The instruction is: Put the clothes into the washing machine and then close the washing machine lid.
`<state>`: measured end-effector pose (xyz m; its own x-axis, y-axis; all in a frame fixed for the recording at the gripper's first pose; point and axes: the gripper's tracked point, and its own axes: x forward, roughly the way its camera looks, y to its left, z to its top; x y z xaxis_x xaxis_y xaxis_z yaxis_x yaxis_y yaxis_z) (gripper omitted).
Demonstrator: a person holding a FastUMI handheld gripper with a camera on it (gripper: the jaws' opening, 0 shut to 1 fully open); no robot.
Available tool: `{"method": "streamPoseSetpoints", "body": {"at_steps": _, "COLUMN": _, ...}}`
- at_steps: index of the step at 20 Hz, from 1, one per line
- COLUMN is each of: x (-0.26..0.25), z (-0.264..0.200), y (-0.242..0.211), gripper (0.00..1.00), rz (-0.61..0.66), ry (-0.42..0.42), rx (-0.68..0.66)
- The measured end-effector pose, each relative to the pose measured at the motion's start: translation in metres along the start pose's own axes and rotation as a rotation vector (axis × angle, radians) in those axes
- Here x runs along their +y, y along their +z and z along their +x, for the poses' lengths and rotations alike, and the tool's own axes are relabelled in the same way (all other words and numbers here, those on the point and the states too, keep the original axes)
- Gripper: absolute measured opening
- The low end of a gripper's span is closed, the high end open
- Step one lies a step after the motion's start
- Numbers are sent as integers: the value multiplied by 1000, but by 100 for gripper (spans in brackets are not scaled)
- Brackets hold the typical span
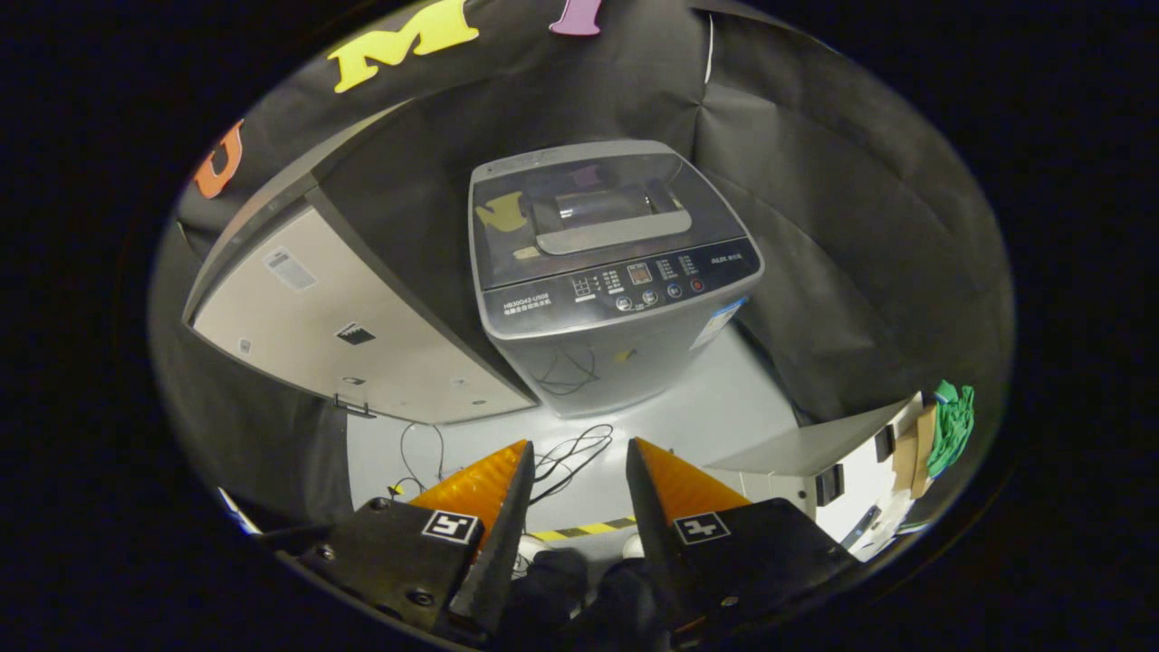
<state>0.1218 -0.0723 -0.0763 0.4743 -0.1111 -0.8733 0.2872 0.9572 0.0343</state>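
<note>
At the bottom centre of the frame the gripper [578, 480] shows its two fingers [507, 507] held apart with nothing between them, their tips pointing up the picture over a pale grey floor [724, 412]. In the gap between the fingers lie a few loose black cables [570, 453] and, lower down, a strip of yellow-and-black striped tape [584, 529] on the floor. Beyond the fingertips, well apart from them and a little above the middle of the frame, stands the washing machine [607, 299], a grey top-loading box seen from above and in front. Its long axis runs upright, floor to top, and its front face with the control panel [634, 281] turns toward the gripper and slightly to the lower right. The lid [589, 213] lies flat and closed on top, a dark see-through pane with a grey handle bar across it, running from the control panel back toward the black cloth wall [815, 208] behind the machine. To the left of the machine, in the middle left of the frame, a large pale flat panel [335, 335] with dark edges leans at a slant. At the lower right, beside the right finger, sits a white cabinet [851, 462], and at its far right end a green piece of clothing [953, 424] hangs in a bunch, well away from the washing machine.
</note>
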Motion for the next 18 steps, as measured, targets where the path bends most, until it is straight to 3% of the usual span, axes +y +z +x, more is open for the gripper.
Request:
{"method": "streamPoseSetpoints", "body": {"at_steps": 12, "x": -74, "z": -65, "y": -8, "gripper": 65, "rz": -119, "ry": 84, "rx": -158}}
{"method": "streamPoseSetpoints", "body": {"at_steps": 18, "x": -79, "z": -108, "y": -10, "gripper": 65, "rz": -161, "ry": 157, "rx": -261}}
